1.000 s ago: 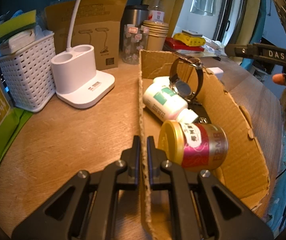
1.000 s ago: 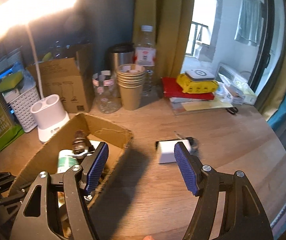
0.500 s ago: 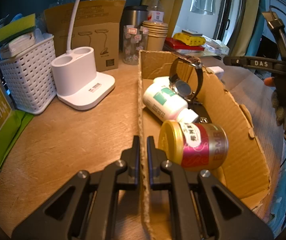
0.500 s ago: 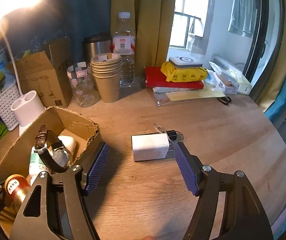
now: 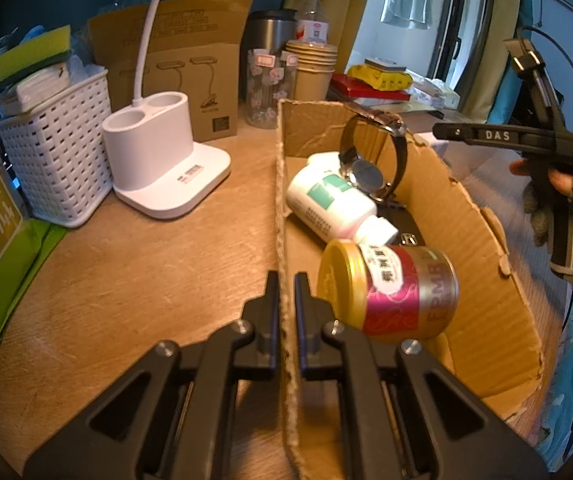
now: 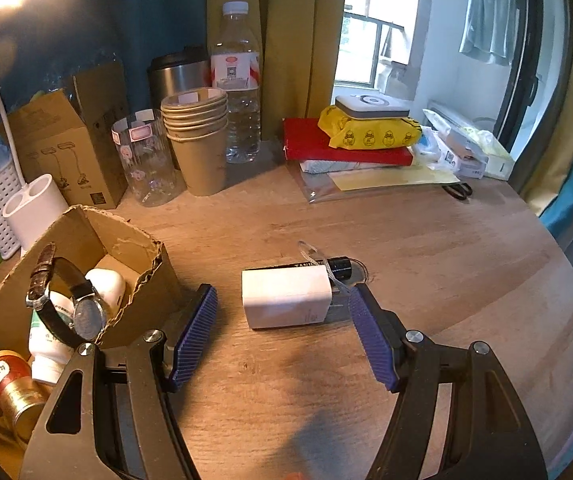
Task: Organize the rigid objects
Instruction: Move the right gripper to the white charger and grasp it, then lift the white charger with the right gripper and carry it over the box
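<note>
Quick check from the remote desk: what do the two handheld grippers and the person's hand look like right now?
The left gripper is all black, with silver screws and narrow flat fingers. The right gripper has a dark frame, silver screws and ribbed purple-blue pads. Seen from the left wrist, it carries white "DAS" lettering and a thin black cable. The hand wears a grey knitted fingerless glove.

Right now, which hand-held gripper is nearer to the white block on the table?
Right. The right hand-held gripper is open just before the white block. The left hand-held gripper is shut on the cardboard box wall, further away.
</note>
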A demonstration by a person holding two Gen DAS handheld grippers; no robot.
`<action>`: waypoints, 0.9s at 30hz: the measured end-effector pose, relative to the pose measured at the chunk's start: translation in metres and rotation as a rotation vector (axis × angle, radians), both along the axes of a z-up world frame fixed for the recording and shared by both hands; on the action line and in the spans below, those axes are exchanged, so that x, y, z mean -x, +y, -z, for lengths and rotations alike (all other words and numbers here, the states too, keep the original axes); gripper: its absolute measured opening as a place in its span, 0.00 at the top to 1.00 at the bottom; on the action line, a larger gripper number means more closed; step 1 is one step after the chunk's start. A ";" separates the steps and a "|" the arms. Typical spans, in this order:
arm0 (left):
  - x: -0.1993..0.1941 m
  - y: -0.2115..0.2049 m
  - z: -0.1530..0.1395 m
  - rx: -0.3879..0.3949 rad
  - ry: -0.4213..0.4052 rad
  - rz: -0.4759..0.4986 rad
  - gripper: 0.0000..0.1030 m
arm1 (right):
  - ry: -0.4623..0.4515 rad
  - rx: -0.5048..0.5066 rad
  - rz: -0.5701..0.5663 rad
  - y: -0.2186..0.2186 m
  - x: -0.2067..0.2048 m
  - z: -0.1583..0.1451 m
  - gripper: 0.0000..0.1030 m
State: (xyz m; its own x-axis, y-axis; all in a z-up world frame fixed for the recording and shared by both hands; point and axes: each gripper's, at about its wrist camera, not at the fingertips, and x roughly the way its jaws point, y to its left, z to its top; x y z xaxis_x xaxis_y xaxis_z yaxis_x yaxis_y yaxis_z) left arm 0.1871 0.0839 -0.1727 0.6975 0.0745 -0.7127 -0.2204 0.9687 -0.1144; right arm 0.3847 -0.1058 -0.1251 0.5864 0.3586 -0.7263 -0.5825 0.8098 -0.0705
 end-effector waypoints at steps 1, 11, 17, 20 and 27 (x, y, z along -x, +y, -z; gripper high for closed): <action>0.000 0.000 0.000 0.001 0.000 0.000 0.93 | 0.001 -0.001 -0.002 0.001 -0.001 0.001 0.30; -0.002 0.002 0.001 0.008 0.003 -0.001 0.93 | 0.015 0.005 -0.015 0.009 -0.017 0.016 0.31; -0.002 0.002 0.001 0.011 0.004 -0.001 0.93 | 0.024 0.017 -0.019 0.013 -0.023 0.025 0.31; -0.003 0.003 0.002 0.014 0.005 -0.001 0.93 | 0.030 0.021 -0.019 0.014 -0.024 0.029 0.31; -0.003 0.003 0.003 0.015 0.007 -0.001 0.93 | 0.029 0.028 -0.021 0.015 -0.025 0.032 0.42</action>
